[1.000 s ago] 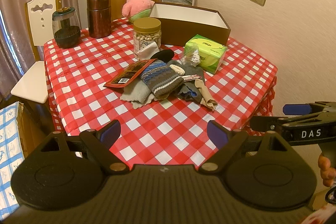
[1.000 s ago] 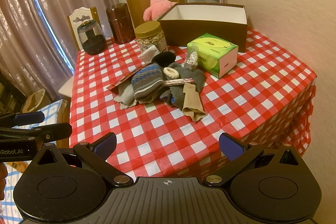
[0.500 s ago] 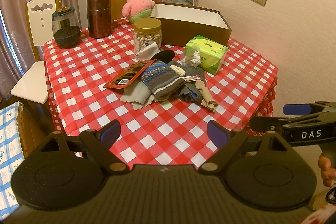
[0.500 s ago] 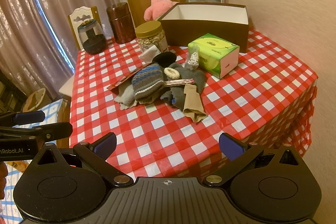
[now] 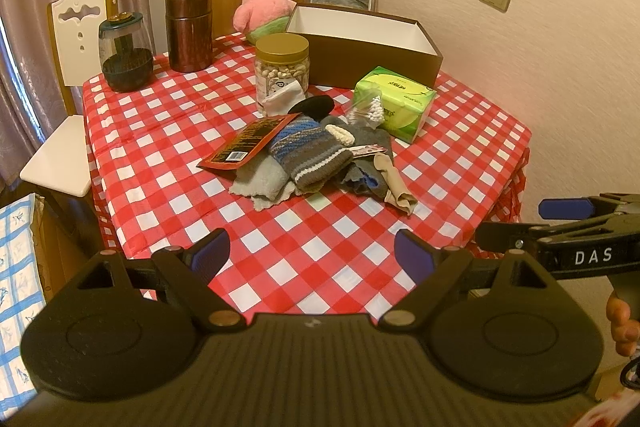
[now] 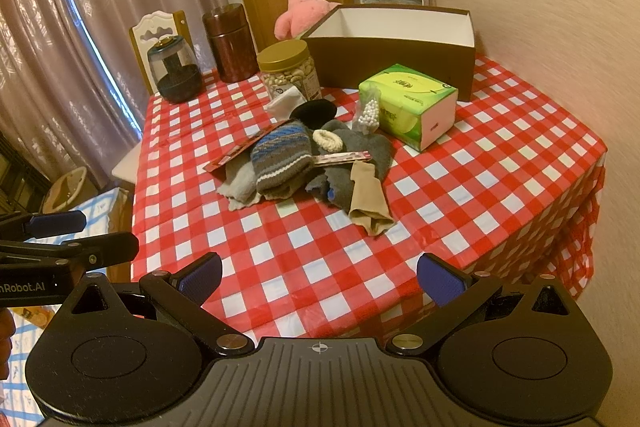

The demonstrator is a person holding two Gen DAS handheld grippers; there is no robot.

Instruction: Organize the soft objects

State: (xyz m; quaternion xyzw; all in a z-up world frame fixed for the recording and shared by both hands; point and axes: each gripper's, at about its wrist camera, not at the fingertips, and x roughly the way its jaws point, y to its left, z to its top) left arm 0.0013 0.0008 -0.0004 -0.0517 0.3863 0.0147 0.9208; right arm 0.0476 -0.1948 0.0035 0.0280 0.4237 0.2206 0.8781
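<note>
Here, in the left wrist view, the left tongs (image 5: 312, 257) gape empty at the desk's (image 5: 160, 131) near edge; the sock pile (image 5: 316, 159) lies mid-desk, before the brown box (image 5: 372, 57). In the right wrist view, the right tongs (image 6: 320, 279) likewise stand spread, empty.

Heap of soft items — striped knit sock (image 5: 310, 157), grey cloths (image 5: 262, 183), beige stocking (image 6: 366, 195) — lies limp, well ahead of both grippers.
</note>
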